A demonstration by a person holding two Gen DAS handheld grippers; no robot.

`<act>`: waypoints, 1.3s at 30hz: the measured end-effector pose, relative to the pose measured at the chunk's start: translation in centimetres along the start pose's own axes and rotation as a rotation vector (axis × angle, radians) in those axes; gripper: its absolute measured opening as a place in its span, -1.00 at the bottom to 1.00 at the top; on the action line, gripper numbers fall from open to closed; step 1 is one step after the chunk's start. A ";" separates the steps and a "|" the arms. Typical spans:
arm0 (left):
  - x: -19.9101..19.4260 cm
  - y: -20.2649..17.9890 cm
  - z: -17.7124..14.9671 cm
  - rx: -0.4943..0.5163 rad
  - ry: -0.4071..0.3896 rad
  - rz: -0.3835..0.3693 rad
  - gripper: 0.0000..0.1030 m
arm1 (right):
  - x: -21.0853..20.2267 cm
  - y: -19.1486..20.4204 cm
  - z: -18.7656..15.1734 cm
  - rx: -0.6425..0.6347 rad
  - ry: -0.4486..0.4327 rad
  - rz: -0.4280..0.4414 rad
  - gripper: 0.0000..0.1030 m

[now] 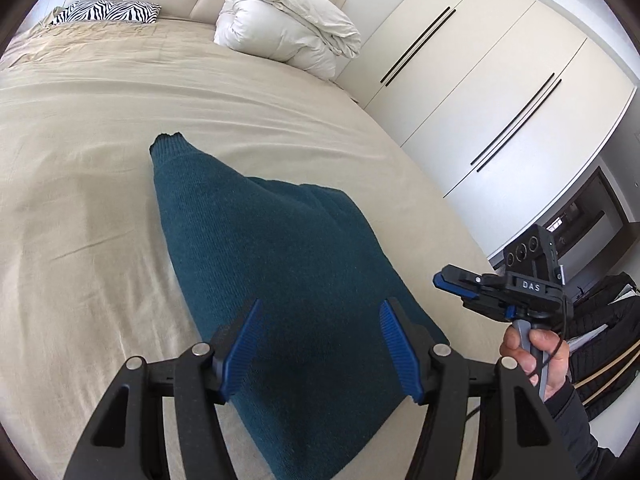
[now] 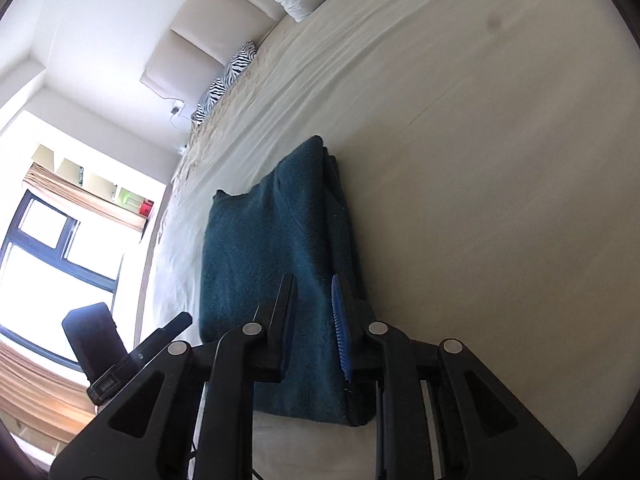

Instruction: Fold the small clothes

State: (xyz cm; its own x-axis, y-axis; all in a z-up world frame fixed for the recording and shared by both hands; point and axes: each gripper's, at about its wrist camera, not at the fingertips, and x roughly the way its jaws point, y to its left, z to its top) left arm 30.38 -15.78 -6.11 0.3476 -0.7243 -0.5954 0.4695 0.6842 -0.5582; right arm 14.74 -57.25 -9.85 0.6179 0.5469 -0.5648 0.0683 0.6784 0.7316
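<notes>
1. Lying on the bed (image 1: 100,128), near its close edge: one teal knit sweater (image 1: 280,264), partly folded into a stacked panel, with a ribbed cuff or hem end (image 1: 166,146) pointing toward the headboard
2. Left gripper (image 1: 320,344): jaws spread, hovering above the near end of the sweater, nothing between the pads
3. Right gripper (image 2: 314,328): jaws narrowly parted, nothing pinched; poised over the sweater's layered right-hand edge (image 2: 340,216)
4. Handling, judged: soft, limp, thick knit; light but bulky; the fuzzy surface should grip well against the ribbed pads, yet stacked layers may slide or unfold if only the top ply is caught
5. Hold points, judged: pinch all layers at the two near corners, one gripper each
6. Also present: folded white duvet (image 1: 288,28), zebra-print pillow (image 1: 108,12), white wardrobe doors (image 1: 480,80)
</notes>
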 end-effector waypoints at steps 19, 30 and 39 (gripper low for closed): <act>10.3 4.0 5.4 0.018 0.142 0.118 0.06 | 14.0 0.5 8.4 0.083 0.201 0.039 -1.00; 7.0 1.4 1.6 0.060 0.150 0.099 -0.11 | 9.9 3.2 3.7 0.002 0.226 0.047 -0.85; 3.6 1.6 1.3 0.006 0.054 0.087 -0.05 | 7.1 2.3 2.6 0.033 0.141 0.087 -0.72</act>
State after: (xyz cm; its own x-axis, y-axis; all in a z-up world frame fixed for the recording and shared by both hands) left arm 33.42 -17.42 -8.43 0.3430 -0.6561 -0.6722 0.4446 0.7438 -0.4991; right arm 21.35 -53.04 -11.17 0.5065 0.6681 -0.5450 0.0461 0.6102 0.7909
